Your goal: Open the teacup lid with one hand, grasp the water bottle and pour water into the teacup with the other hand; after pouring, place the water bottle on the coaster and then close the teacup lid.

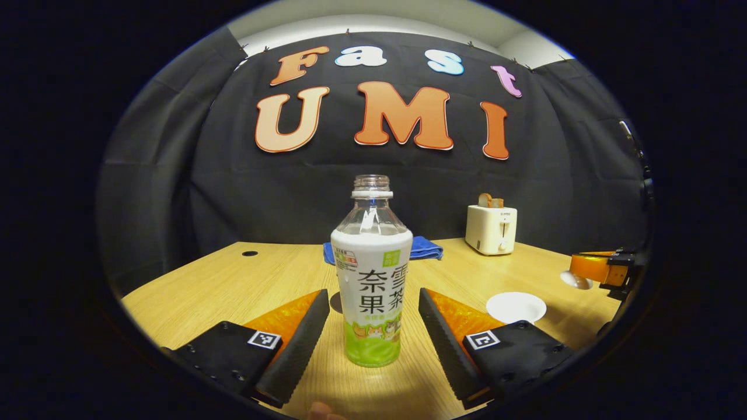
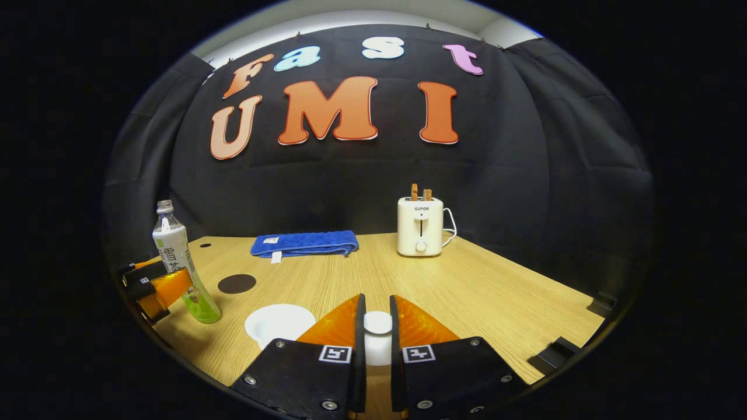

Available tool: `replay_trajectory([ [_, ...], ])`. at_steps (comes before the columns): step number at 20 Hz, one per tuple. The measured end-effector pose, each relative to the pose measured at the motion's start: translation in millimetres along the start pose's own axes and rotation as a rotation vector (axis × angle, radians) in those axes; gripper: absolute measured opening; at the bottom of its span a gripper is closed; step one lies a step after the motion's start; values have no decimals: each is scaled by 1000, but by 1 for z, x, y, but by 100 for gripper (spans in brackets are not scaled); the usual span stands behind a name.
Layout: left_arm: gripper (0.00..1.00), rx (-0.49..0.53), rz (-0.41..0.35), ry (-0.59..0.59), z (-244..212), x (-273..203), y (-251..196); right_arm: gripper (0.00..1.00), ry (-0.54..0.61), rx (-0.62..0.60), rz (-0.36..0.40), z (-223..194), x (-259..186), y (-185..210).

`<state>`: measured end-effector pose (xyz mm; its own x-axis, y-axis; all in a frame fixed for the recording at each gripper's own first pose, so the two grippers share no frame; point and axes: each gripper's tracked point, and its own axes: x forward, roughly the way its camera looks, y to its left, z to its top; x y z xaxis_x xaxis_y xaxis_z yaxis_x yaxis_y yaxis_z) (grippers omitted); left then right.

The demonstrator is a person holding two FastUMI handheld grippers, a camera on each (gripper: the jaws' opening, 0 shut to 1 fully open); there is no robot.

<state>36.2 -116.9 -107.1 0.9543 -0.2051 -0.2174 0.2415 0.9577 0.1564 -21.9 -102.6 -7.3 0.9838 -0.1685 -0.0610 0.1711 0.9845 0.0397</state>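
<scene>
the pale wooden surface (image 2: 467, 291) carries everything i need. the tall clear plastic water bottle with the white and green label sleeve (image 1: 372, 274) stands upright on it, uncapped, between the fingers of my left claw (image 1: 372, 326), which are spread wide with a gap on each side of the label, so nothing is gripped yet. i judge the bottle light and a bit squashy, its sleeve smooth and likely to slip; the best hold looks to be mid-label, firm but not crushing, since the open neck would spill if the walls buckle. the clear upper part looks empty, and how much water sits behind the sleeve i cannot tell.

the shallow white round teacup (image 2: 279, 322) sits open on the surface and seems dry inside, though the angle is poor. it looks like hard, brittle ceramic. the dark round coaster (image 2: 236, 283) lies bare, behind the cup.

my right claw (image 2: 377, 329) is clamped on the small white knob of the teacup lid (image 2: 377, 322), held just beside the cup; smooth and small, it could twist loose.
</scene>
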Motion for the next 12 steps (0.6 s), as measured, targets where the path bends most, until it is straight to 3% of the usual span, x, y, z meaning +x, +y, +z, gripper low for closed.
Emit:
replay_trajectory([
  [9,98,-13,24,29,-9,17,4,17,5,6,2,-3,3,-4],
  [10,92,-13,20,27,-9,19,3,17,6,7,1,-2,3,-4],
  [11,75,-6,18,28,-11,20,2,17,7,10,1,-3,3,-5],
  [12,73,2,10,31,-8,14,2,17,6,11,1,-3,2,-5],
])
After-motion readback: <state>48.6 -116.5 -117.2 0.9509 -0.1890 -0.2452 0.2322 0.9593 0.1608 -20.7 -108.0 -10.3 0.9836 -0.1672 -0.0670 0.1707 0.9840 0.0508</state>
